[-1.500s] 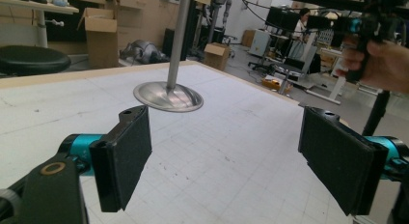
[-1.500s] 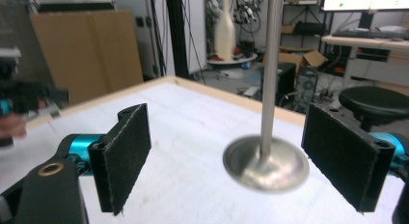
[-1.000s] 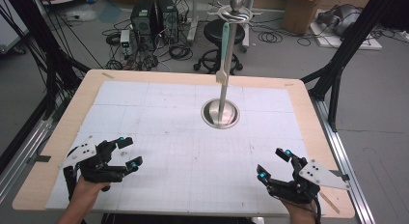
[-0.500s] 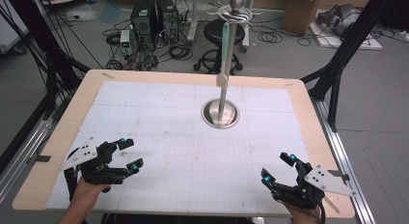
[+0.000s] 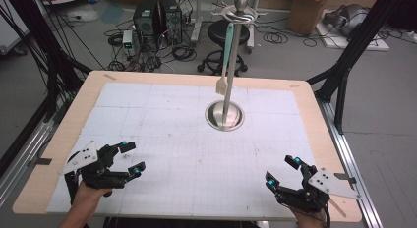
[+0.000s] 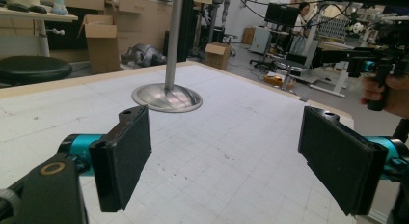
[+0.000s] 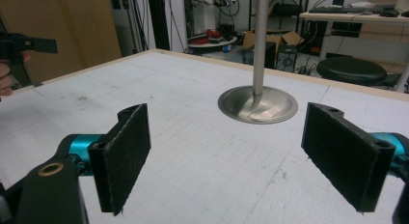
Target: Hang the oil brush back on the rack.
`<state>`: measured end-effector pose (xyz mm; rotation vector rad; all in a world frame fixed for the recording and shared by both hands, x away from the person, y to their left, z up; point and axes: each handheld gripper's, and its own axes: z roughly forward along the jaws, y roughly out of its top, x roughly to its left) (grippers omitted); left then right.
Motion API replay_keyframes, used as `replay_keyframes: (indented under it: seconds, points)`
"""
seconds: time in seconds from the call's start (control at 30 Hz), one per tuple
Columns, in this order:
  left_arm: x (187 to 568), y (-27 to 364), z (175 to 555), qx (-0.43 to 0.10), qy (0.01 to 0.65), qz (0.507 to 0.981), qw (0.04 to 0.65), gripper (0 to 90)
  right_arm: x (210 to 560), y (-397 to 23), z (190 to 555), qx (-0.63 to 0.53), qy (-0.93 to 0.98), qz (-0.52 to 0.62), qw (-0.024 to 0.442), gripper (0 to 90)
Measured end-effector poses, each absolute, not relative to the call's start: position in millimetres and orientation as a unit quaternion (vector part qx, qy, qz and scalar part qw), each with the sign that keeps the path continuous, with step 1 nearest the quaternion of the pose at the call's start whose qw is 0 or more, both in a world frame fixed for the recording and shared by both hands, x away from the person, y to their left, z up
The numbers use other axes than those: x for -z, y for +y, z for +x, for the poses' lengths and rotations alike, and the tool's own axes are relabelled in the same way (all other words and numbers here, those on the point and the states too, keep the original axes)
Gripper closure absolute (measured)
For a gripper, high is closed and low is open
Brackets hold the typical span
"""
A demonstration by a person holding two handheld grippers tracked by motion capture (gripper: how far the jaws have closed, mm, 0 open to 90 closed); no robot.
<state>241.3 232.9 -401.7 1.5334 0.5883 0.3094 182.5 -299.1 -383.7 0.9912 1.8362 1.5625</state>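
- The desk (image 5: 310, 110) is a pale wooden board, with a white gridded mat (image 5: 187, 139) covering most of its top.
- A metal stand (image 5: 225, 115) sits on the mat toward the far edge, a little right of the middle. Its round dished base lies flat and a thin upright pole rises from the centre of it.
- The pole ends in a ball with a small flat ring of hooks just below it.
- A pale green-handled spatula (image 5: 227, 61) hangs from that ring. It dangles beside the pole with its light blade downward, well above the base.
- The left gripper (image 5: 129, 158) is near the near left corner of the desk, held in the person's left hand (image 5: 87, 193). It points toward the middle of the mat.
- Its jaws stand wide apart with nothing between them. In the left gripper view the two black pads frame bare mat and the stand's base (image 6: 167, 97) beyond.
- The right gripper (image 5: 282, 170) is near the near right corner, pointing in toward the middle of the desk, a grey three-cornered plate on top of it.
- Its jaws are also spread wide and hold nothing. In the right gripper view the stand's base (image 7: 258, 104) lies between and beyond the pads.
- Both grippers are well apart from the stand and from each other.
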Motion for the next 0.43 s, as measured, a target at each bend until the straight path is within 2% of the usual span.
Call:
replay_keyframes:
  seconds: [0.43]
  points:
    - [401.7, 233.6, 241.6, -0.138, 0.261, 0.681, 0.670, 19.5, 385.2, -298.2, 183.8, -0.572, 0.685, 0.367, 0.263, 16.6]
